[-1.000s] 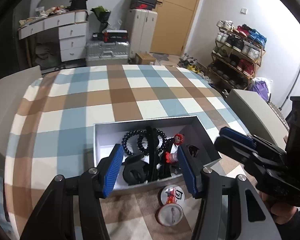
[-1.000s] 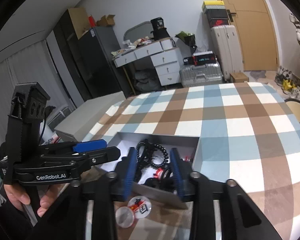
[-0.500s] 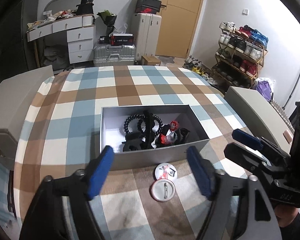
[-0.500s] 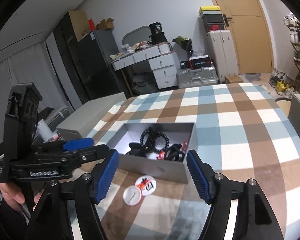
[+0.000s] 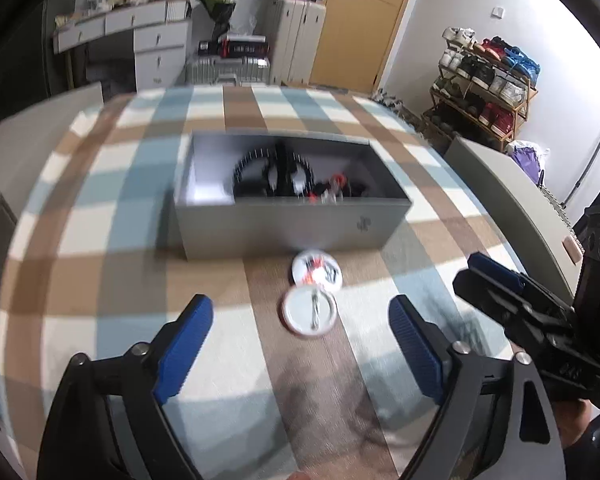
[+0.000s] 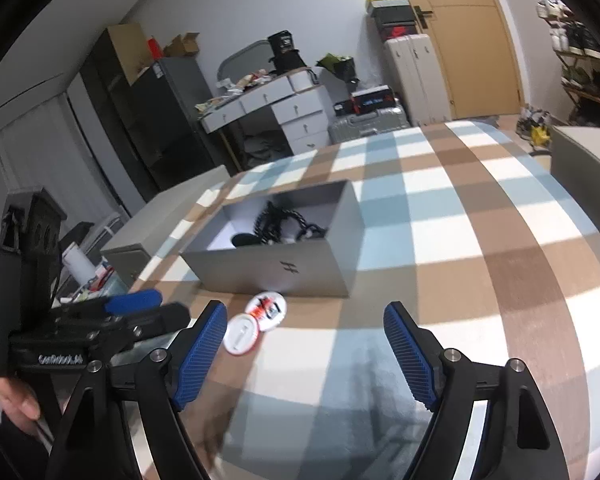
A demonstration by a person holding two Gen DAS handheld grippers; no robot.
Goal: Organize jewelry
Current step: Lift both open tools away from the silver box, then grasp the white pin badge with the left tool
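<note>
Your right gripper [image 6: 304, 354]: blue ribbed pads spread wide, nothing between them, held over the checked tablecloth [image 6: 480, 216].
Your left gripper [image 6: 140, 308]: low at the left, side-on; whether it grips anything you cannot tell.
Grey box [image 6: 284, 268]: open-topped, ahead of your pads, black bead bracelets [image 6: 280, 220] heaped inside.
Printed badge [image 6: 267, 311]: red and black design up, just before the box's near wall.
White badge [image 6: 242, 334]: back up, overlapping the printed one, near your left pad.

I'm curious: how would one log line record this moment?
left gripper: open, empty | right gripper: open, empty | two badges outside gray box
</note>
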